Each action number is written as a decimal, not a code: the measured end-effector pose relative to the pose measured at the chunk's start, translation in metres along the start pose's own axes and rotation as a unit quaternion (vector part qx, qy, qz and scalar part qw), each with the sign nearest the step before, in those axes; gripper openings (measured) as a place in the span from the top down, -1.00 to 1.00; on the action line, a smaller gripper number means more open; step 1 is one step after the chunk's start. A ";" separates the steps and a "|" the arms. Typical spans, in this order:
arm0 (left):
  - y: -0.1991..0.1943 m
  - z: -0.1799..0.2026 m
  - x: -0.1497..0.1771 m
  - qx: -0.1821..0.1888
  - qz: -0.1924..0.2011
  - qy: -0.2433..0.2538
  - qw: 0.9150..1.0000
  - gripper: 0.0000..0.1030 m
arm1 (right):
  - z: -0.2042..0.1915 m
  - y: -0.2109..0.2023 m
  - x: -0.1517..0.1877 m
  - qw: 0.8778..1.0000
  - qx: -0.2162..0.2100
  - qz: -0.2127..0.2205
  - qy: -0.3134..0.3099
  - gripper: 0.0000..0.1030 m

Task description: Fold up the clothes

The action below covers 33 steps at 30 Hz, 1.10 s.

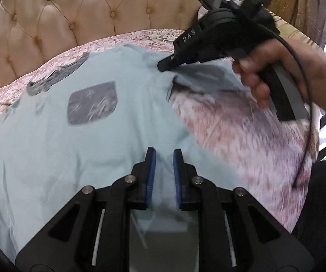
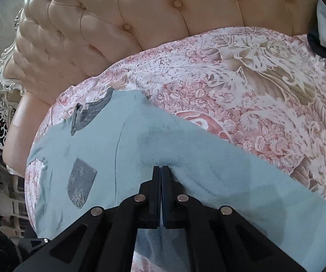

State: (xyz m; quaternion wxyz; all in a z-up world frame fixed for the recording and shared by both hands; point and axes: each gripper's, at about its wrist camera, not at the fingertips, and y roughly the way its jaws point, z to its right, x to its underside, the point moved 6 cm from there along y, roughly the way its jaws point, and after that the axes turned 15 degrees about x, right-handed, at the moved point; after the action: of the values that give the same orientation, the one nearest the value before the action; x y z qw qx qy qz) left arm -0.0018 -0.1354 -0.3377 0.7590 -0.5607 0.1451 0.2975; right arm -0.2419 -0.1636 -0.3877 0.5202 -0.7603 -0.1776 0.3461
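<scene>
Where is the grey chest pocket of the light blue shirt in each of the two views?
Left wrist view: the grey pocket lies left of centre, in the upper half, on the light blue shirt.
Right wrist view: the same pocket is at lower left, left of the shut jaws.
Shared landmark: the grey collar placket, further up the shirt, toward the tufted headboard.

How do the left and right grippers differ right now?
The left gripper is open, with shirt fabric showing between its blue pads; the right gripper is shut on the shirt. The left hovers near the hem; the right pinches the sleeve side. Both are black.
</scene>
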 end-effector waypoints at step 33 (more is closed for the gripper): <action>-0.076 0.091 0.144 -0.021 -0.040 0.108 0.993 0.13 | 0.117 -0.074 0.020 0.978 0.188 0.018 0.088 0.83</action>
State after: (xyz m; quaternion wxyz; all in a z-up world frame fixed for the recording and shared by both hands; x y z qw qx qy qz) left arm 0.1470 -0.0233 -0.3295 0.7381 -0.6110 0.1975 0.2072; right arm -0.3041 -0.0439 -0.3530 0.6614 -0.6793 -0.0492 0.3143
